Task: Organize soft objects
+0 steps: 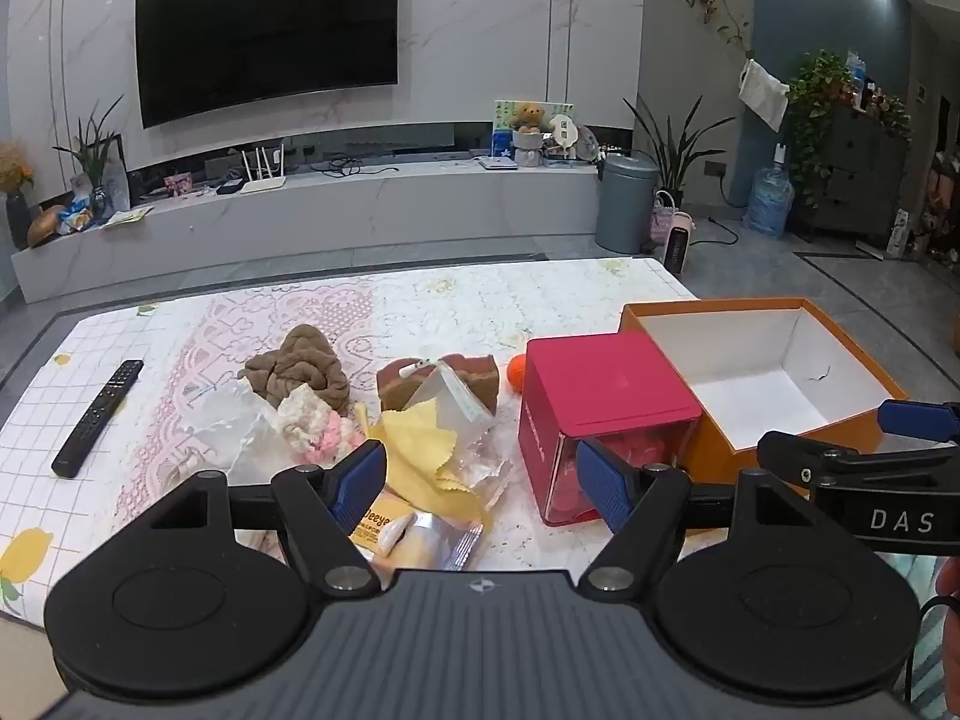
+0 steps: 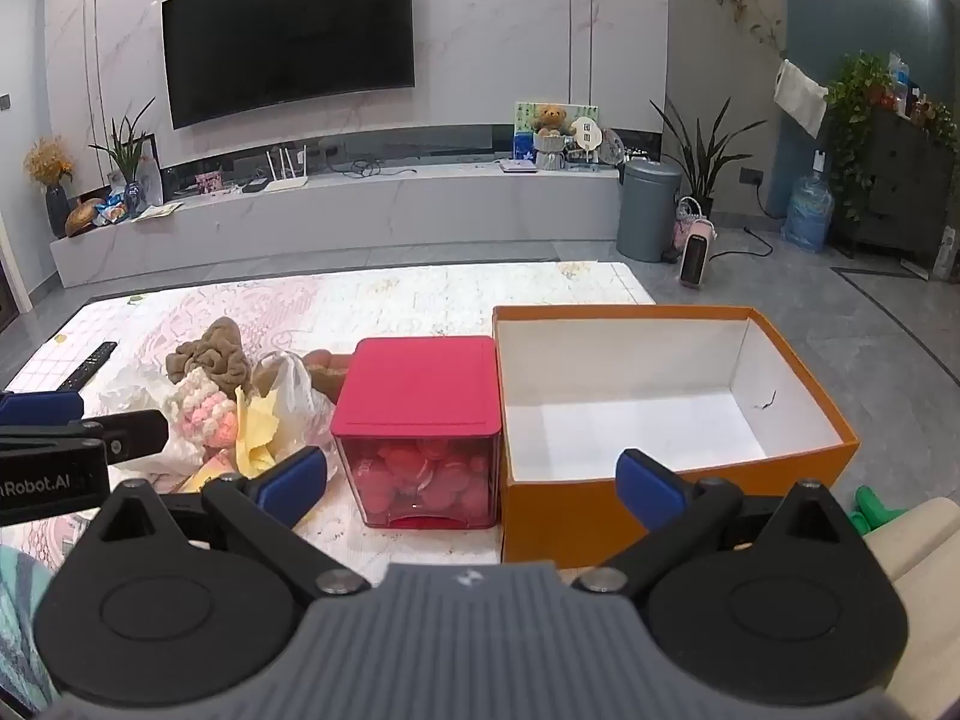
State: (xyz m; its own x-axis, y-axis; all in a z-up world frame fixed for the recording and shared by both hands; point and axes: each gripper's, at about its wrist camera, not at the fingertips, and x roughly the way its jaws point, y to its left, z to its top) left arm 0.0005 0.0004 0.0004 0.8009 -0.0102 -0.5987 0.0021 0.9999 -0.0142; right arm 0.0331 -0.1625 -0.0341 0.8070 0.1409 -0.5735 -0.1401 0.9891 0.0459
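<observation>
- Left wrist view: the left gripper (image 1: 480, 474) was held above the near edge of the table (image 1: 90, 360), its fingers (image 1: 360, 477) spread wide and nothing held between them.
- The soft things were seen heaped left of centre – a brown knitted cloth (image 1: 297, 369), a pink-and-white crocheted piece (image 1: 315, 426) just in front of it, and a yellow cloth (image 1: 429, 450) with a pinked edge lying partly over clear plastic wrapping (image 1: 231, 426).
- The yellow cloth lay nearest the left fingers, just ahead of the gap and slightly below it; the brown cloth lay further back and to the left.
- All three were judged light, limp and non-fragile. A pinch on a raised fold or bunched ridge would likely serve best – a flat edge might slip free, and the yellow cloth could drag the plastic along with it.
- Right wrist view: the right gripper (image 2: 471, 483) was also seen wide open and empty, aimed at the seam between the red-lidded container (image 2: 417, 414) and the orange box (image 2: 678, 414).
- The orange box stood open with a bare white interior, touching or nearly touching the red container on its right side; it was judged the likely place for the cloths.
- The pile lay well to the left of the right fingers (image 2: 294, 477), beyond the red container.
</observation>
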